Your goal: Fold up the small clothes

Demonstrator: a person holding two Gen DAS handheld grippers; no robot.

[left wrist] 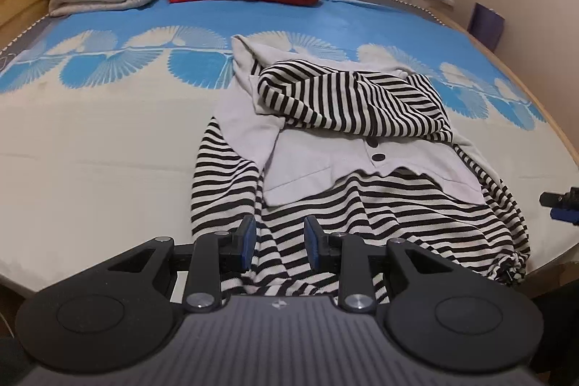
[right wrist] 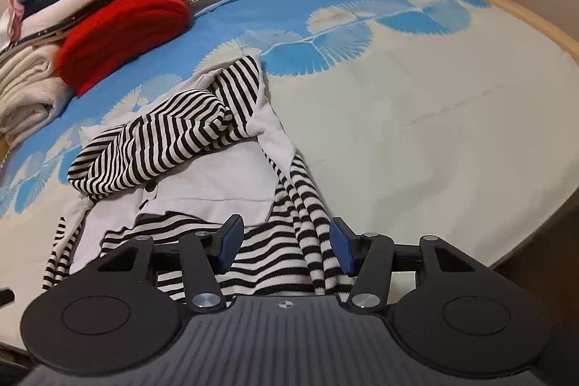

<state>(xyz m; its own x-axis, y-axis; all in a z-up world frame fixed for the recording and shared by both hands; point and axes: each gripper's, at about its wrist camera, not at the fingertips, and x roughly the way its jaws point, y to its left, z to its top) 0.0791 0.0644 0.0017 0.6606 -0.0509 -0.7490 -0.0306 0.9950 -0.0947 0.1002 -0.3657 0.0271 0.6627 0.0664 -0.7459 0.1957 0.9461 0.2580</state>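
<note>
Striped garment [left wrist: 354, 205] sprawled half-folded on the bed [left wrist: 108, 151], long axis running six to twelve o'clock. Both tongs hovered over its near hem, left tongs [left wrist: 280, 241] and right tongs [right wrist: 286, 243] apart, gripping nothing, equally near.

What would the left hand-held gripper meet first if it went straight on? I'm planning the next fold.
Probably the striped garment: the left hand-held gripper points down at its striped lower part; depth is unclear.
</note>
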